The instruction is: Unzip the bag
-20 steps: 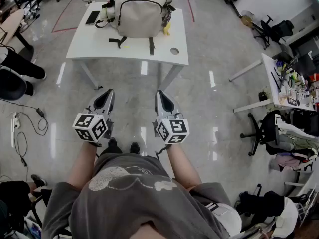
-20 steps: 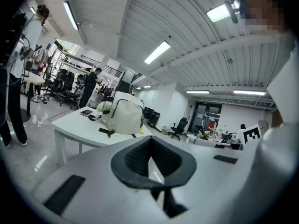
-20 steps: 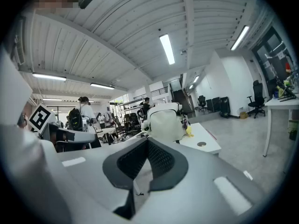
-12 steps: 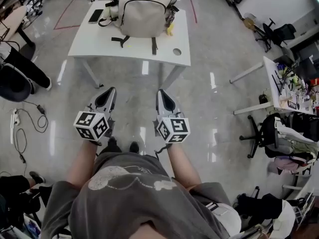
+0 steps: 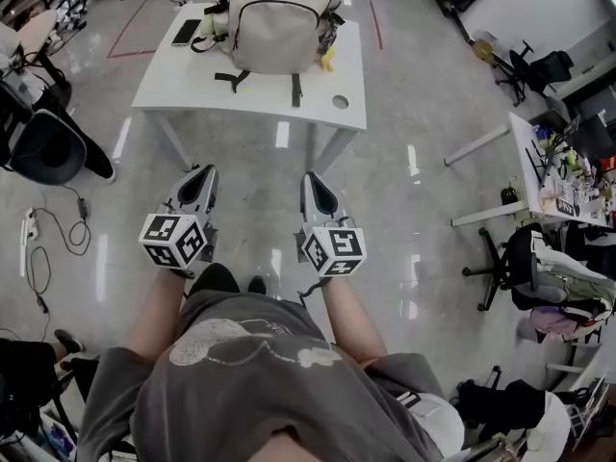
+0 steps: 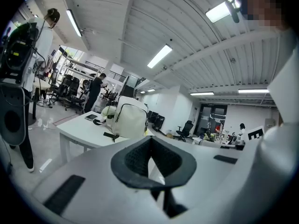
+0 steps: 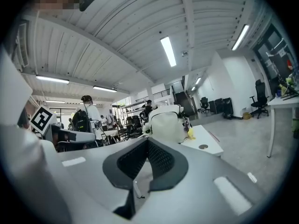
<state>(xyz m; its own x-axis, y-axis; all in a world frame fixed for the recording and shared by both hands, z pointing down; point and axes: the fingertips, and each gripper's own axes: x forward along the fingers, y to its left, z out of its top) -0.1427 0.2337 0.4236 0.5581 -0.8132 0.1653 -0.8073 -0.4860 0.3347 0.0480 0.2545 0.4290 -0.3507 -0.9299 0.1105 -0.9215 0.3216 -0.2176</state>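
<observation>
The cream bag (image 5: 281, 22) stood on the white table (image 5: 183, 89) at twelve o'clock, well apart from both grippers. The left gripper (image 5: 202, 174) and right gripper (image 5: 311, 180) kept fingers pressed together, empty.

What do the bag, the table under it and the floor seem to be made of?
Bag: looks like cream woven fabric, matte, with dark zipper lines and black straps; soft rounded shape.
Table: white, smooth top, probably laminate or painted board.
Floor: grey and glossy, perhaps polished tile or coated concrete; it shows bright streaky reflections.
</observation>
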